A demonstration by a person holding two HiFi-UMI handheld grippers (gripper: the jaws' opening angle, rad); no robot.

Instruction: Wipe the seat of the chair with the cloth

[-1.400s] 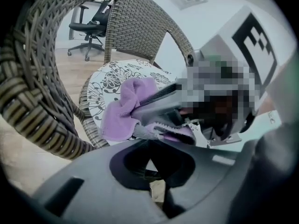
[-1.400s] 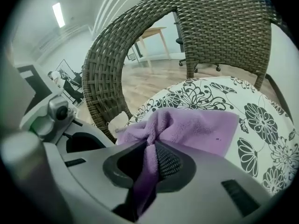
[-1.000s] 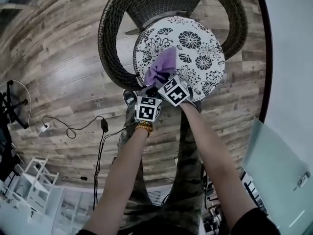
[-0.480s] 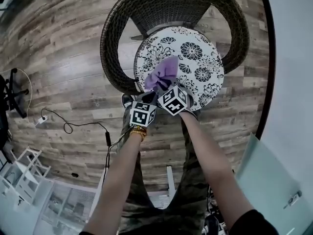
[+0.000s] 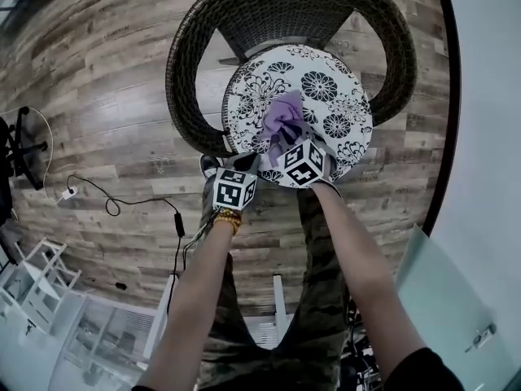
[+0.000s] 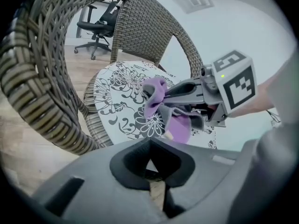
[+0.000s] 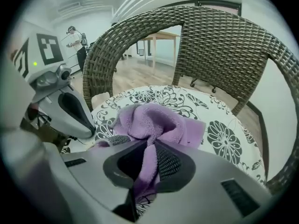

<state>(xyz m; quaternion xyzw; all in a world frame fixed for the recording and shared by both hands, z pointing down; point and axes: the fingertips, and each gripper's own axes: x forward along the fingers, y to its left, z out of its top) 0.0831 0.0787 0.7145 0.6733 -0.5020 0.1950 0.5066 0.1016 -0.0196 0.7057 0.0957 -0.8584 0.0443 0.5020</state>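
Note:
A wicker chair (image 5: 203,31) holds a round seat cushion (image 5: 326,88) printed with black flowers. On the cushion's near half lies a bunched purple cloth (image 5: 285,119) (image 7: 154,120) (image 6: 156,94), and my right gripper (image 5: 286,147) (image 7: 148,164) is shut on it, the cloth pinched between the pads. My left gripper (image 5: 248,163) (image 6: 149,164) is shut with nothing in it, just off the cushion's near left edge beside the right one.
The chair's woven back and arms (image 7: 219,55) ring the seat. A wood floor (image 5: 106,96) lies around it, with a black cable and plug (image 5: 175,218) at the left. An office chair (image 6: 100,24) stands farther back. White furniture (image 5: 464,283) is at the right.
The right gripper has carried the cloth to the right and a little farther across the cushion. The left gripper has stayed near the cushion's front edge.

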